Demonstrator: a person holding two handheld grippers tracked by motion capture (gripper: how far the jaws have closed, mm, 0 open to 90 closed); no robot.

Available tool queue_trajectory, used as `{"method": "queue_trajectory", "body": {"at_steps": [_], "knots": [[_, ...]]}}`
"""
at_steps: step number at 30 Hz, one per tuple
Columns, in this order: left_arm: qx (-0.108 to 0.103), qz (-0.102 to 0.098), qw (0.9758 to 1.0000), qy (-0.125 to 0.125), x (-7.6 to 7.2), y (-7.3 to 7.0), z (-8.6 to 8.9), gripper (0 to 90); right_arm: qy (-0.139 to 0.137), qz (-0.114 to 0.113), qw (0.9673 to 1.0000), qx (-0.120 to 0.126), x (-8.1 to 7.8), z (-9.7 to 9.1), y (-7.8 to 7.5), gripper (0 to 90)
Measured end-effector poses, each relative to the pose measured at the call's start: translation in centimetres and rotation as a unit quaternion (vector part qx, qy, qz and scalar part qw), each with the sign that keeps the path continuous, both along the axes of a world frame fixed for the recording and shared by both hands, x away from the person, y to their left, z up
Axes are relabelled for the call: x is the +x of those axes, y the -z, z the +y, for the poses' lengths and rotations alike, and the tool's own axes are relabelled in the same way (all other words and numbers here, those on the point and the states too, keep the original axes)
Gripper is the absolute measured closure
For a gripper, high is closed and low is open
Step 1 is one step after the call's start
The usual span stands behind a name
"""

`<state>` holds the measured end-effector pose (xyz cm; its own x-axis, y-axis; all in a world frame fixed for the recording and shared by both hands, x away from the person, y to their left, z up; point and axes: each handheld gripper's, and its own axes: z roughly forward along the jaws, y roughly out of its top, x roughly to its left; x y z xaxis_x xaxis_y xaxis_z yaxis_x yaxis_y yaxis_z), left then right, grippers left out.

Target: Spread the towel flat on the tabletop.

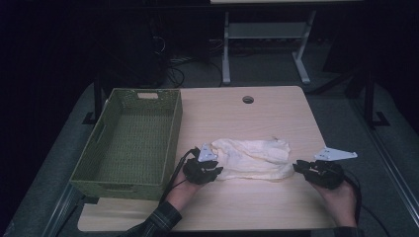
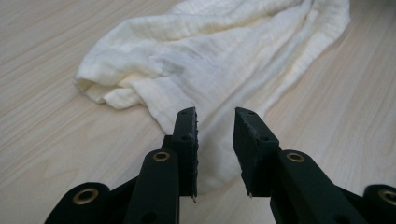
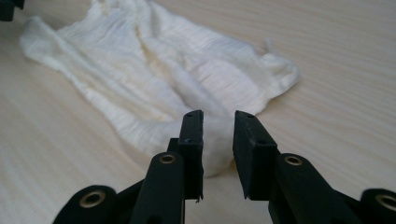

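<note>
Cloth [image 1: 253, 158], cream and crumpled, lay stretched crosswise on the near half of the pale wooden table [image 1: 257, 207] in the high view, well right of the green woven basket [image 1: 129, 143] standing at the table's left edge. Left gripper [image 1: 215, 170] sat just at the cloth's left end, grey three-cornered plate on top, held by a hand with a plaid sleeve [image 1: 158, 223] behind it. Right gripper [image 1: 298, 167] sat just off the cloth's right end, also gripped by a hand, cable trailing back. Round cable hole [image 1: 248, 99] showed near the table's far edge.

Seen from the left gripper view: left gripper [image 2: 215, 122] hung low over the wood, jaws parted by a narrow gap, nothing pinched. Cloth [image 2: 219, 51] ran away up the picture, its near corner lying flat on the table under and beyond the gap, free of both pads.

Seen from the right gripper view: right gripper [image 3: 218, 122] likewise released, jaws slightly apart. Cloth [image 3: 159, 70] spread ahead in soft folds, a rounded lobe of it lying under the gap between the pads, not clamped. Left gripper [image 3: 10, 8] just peeked in as a dark shape at the top left corner, beside the cloth's far end.
</note>
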<state>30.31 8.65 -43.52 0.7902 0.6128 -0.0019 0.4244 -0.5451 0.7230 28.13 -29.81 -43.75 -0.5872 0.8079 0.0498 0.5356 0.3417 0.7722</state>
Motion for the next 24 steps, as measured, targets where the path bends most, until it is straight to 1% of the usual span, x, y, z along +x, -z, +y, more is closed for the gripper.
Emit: {"method": "queue_trajectory", "body": {"at_steps": [1,3,5,7,10,11,13,15,16,18,20,22,24], "knots": [[0.004,-0.002,1.0,0.002,-0.2,0.1,0.0,69.4,-0.004,0.004,1.0,-0.001,-0.2,0.1,0.1,72.6],[0.006,0.0,1.0,0.004,-0.3,0.4,-0.2,69.4,-0.01,0.01,0.9999,-0.001,-0.6,0.4,0.3,72.5],[0.014,0.002,0.9999,0.005,-0.1,0.7,-0.4,69.0,-0.018,0.013,0.9997,-0.005,-0.4,0.8,0.7,72.5],[0.022,0.006,0.9997,0.008,0.2,1.2,-0.7,69.5,-0.027,0.024,0.9993,-0.006,0.0,1.3,1.1,72.5],[0.029,0.007,0.9995,0.005,0.9,1.9,-1.0,71.7,-0.03,0.042,0.9984,-0.021,1.0,2.1,2.1,72.6],[0.028,0.008,0.9996,0.002,1.2,2.1,-1.1,72.1,-0.031,0.045,0.9981,-0.027,1.4,2.3,2.3,72.6],[0.034,0.007,0.9994,-0.001,1.9,2.4,-1.2,72.9,-0.028,0.049,0.9977,-0.038,2.0,2.4,2.7,73.3],[0.03,0.014,0.9994,-0.004,2.4,2.7,-1.3,73.1,-0.026,0.05,0.9978,-0.036,2.3,2.3,2.9,73.3],[0.03,0.014,0.9995,-0.002,2.5,2.7,-1.3,73.5,-0.022,0.053,0.9978,-0.033,2.4,2.2,2.9,73.1],[0.025,0.018,0.9995,-0.003,2.6,2.7,-1.2,73.5,-0.017,0.056,0.9978,-0.032,2.4,1.9,2.9,71.7],[0.025,0.022,0.9994,-0.001,2.4,2.6,-1.1,71.3,-0.015,0.061,0.9977,-0.028,2.2,1.6,2.9,71.0],[0.026,0.023,0.9994,-0.002,2.1,2.5,-0.9,68.8,-0.013,0.057,0.9978,-0.03,1.9,1.2,2.7,70.7],[0.027,0.023,0.9994,-0.006,1.6,2.3,-0.6,66.2,-0.006,0.055,0.9981,-0.028,1.6,0.6,2.5,70.5]]}}
